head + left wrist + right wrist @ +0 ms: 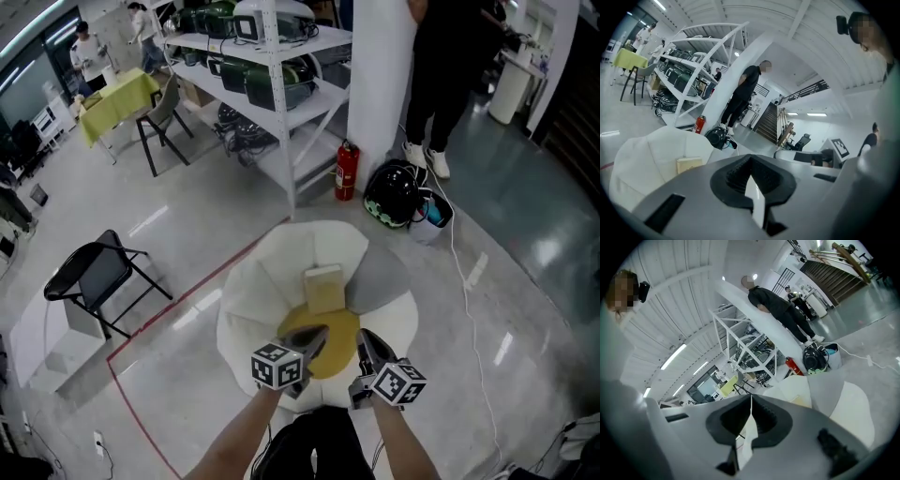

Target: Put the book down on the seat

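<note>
Both left claw (313, 337) and right claw (367, 343) sit pressed together, empty. Book (323, 286) rests on the seat (274, 272); best draw back without nudging it.

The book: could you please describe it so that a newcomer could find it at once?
In front of the white shelving stands a big white seat. The book lies near its middle, just beyond the yellow cushion. It is the only flat, cream rectangle there.
</note>
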`<state>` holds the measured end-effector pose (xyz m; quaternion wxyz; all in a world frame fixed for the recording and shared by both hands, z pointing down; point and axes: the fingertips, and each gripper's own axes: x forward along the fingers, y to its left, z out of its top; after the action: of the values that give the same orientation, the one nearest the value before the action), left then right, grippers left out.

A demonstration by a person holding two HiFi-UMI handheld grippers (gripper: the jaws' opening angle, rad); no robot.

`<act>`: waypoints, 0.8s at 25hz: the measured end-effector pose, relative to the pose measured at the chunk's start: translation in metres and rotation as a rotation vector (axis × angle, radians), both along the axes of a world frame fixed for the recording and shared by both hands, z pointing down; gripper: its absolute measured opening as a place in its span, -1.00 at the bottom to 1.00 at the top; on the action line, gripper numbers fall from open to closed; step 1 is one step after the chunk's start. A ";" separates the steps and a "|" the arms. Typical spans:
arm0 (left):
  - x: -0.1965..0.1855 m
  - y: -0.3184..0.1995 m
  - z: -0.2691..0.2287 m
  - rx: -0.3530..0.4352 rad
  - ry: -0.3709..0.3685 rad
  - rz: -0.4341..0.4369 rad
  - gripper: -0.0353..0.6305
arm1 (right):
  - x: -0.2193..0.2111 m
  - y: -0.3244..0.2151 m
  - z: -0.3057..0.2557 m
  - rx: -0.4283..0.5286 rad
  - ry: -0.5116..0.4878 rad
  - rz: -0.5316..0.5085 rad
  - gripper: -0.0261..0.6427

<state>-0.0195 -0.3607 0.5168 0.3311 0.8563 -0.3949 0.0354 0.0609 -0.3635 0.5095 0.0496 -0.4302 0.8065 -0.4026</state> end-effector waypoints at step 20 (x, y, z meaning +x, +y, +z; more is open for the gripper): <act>-0.023 0.088 -0.087 0.065 -0.003 -0.114 -0.87 | 0.011 0.063 -0.086 0.092 0.043 -0.027 -0.89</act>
<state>-0.0420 -0.2726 0.4301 0.3041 0.8427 -0.4443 0.0051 0.0720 -0.3005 0.4237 0.0466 -0.4250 0.8308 -0.3562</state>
